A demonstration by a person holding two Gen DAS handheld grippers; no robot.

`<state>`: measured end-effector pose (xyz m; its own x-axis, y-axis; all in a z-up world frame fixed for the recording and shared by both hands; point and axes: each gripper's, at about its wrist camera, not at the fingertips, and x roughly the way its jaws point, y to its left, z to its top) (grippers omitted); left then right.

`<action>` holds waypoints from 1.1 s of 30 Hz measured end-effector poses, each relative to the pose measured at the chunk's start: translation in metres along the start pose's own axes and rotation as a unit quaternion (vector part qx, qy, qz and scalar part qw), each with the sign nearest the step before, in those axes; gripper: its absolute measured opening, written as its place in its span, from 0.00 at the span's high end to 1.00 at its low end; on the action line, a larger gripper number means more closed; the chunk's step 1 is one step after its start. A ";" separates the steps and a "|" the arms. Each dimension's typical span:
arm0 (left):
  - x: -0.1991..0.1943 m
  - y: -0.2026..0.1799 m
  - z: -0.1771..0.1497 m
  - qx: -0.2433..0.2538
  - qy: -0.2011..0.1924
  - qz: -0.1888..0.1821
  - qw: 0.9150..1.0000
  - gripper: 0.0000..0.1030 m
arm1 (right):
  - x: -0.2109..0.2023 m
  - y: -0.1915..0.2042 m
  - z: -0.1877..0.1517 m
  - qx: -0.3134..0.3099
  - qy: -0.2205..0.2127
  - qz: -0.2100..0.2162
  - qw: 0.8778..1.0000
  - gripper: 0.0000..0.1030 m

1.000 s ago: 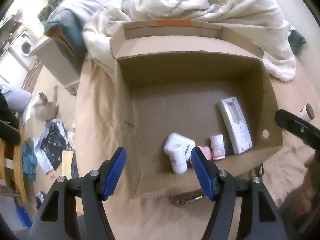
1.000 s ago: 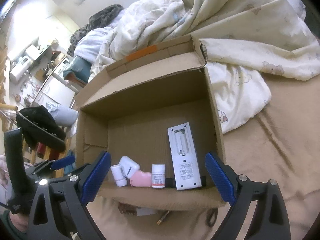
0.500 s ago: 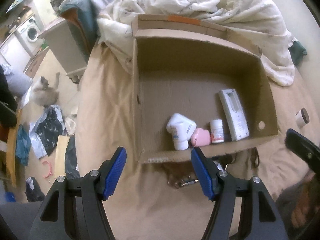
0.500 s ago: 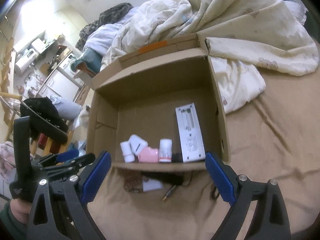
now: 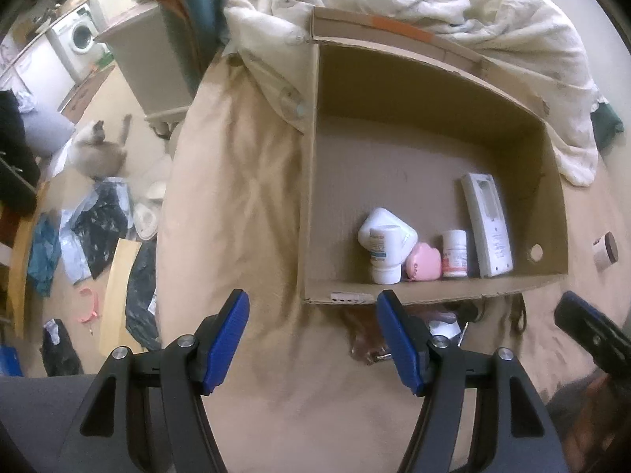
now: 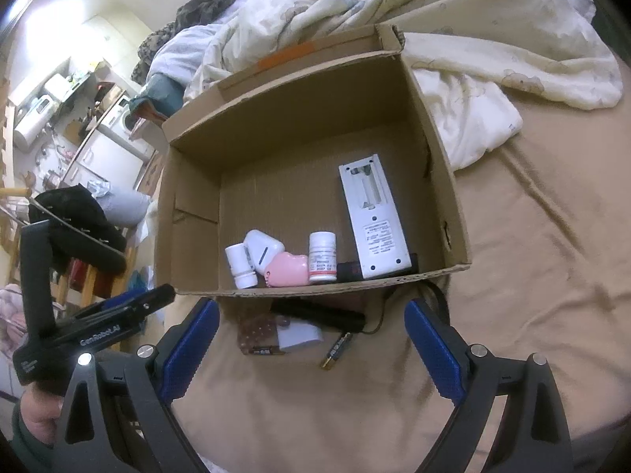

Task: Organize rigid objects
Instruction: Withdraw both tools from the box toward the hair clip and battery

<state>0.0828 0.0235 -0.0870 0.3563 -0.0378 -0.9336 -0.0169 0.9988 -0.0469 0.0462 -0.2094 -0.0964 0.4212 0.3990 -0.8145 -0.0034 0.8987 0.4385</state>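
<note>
An open cardboard box lies on the tan bedsheet. Inside along its near wall sit a white bottle, a white case, a pink heart-shaped item, a small pill bottle and a white remote. In front of the box lie a black bar, a white block, a brown patterned packet and a battery. My left gripper and right gripper are both open and empty, held above the sheet short of the box.
A rumpled cream duvet lies behind and right of the box. A small round jar sits on the sheet to the box's right. Left of the bed, the floor holds bags, a cat and a cabinet.
Both grippers have pulled back and risen away from the box, so it looks smaller and the items in front of it show. Both stay open.
</note>
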 end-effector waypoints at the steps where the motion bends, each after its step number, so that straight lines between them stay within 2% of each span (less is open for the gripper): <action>1: 0.001 0.001 -0.001 0.000 0.004 -0.004 1.000 0.38 | 0.002 -0.001 0.000 0.002 0.004 0.000 1.000 0.02; 12: 0.031 -0.018 -0.016 0.025 0.064 -0.020 0.997 0.38 | 0.020 -0.017 -0.001 0.040 0.049 -0.004 0.998 0.02; 14: 0.037 -0.032 -0.019 0.059 0.073 -0.011 0.995 0.36 | 0.023 -0.018 0.000 0.044 0.054 -0.002 0.998 0.02; 17: 0.051 -0.057 -0.023 0.136 0.086 0.003 0.987 0.36 | 0.023 -0.017 0.001 0.043 0.056 0.001 0.998 0.02; 20: 0.061 -0.069 -0.025 0.161 0.089 -0.001 0.983 0.36 | 0.024 -0.017 0.002 0.047 0.062 0.014 0.997 0.02; 22: 0.068 -0.085 -0.028 0.211 0.098 -0.002 0.973 0.38 | 0.026 -0.018 0.003 0.056 0.070 0.028 0.996 0.02; 23: 0.072 -0.095 -0.029 0.240 0.100 -0.006 0.966 0.47 | 0.027 -0.019 0.003 0.063 0.076 0.038 0.994 0.02; 24: 0.074 -0.102 -0.029 0.259 0.098 -0.008 0.961 0.48 | 0.029 -0.020 0.003 0.069 0.079 0.045 0.993 0.02; 27: 0.086 -0.111 -0.027 0.275 0.113 -0.015 0.955 0.53 | 0.031 -0.024 0.002 0.080 0.085 0.056 0.992 0.02; 31: 0.097 -0.115 -0.029 0.293 0.113 0.003 0.950 0.54 | 0.030 -0.027 0.000 0.084 0.087 0.053 0.991 0.02; 33: 0.103 -0.115 -0.032 0.302 0.112 0.014 0.947 0.57 | 0.028 -0.028 0.000 0.086 0.084 0.054 0.991 0.02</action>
<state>0.0917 -0.0967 -0.1890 0.1555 0.0510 -0.9865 0.5380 0.8332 0.1278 0.0585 -0.2233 -0.1315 0.2699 0.5292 -0.8045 0.1197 0.8105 0.5733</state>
